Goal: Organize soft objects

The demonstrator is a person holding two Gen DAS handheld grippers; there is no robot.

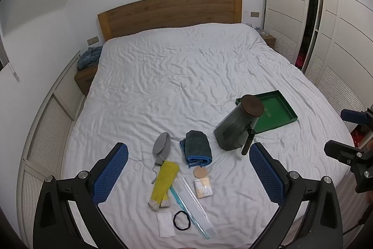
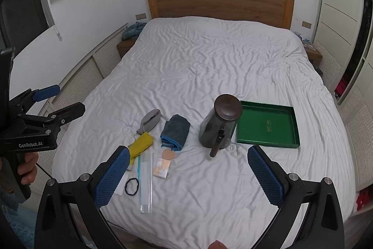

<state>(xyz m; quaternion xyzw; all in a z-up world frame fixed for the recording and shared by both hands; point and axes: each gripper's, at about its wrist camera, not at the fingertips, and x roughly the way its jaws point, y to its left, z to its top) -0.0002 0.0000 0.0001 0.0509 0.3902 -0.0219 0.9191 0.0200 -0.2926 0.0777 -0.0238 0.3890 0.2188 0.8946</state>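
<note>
One green tray (image 2: 268, 124) sits on the white bed (image 2: 209, 62), toward its near right part, and nothing lies in it; only a pale printed mark shows on its floor. Just left of it stands one dark jug (image 2: 218, 124) with a round brown lid and a stick handle pointing toward the camera; the jug touches or overlaps the tray's left edge. What the jug holds cannot be seen through the lid.

The soft things lie loose on the bed, left of the jug, none in a container. There is one folded dark grey cloth with blue trim (image 2: 174, 132), one grey sock (image 2: 150, 121) and one yellow sock (image 2: 141, 146) with pale cuff ends, the two socks touching end to end. Nearer the foot of the bed lie one round tan pad (image 2: 168, 153), one small packet of beige pads (image 2: 162, 168), one long clear plastic sleeve (image 2: 145, 183) with a thin blue stick along it, one black hair tie (image 2: 131, 187) and one white square sheet (image 1: 165, 224).

The left claw (image 1: 188, 169) hangs above the socks and sleeve, its two blue-padded fingers spread wide with nothing between them. The right claw (image 2: 188, 172) hangs above bare bedding in front of the jug, likewise spread wide and holding nothing.
</note>
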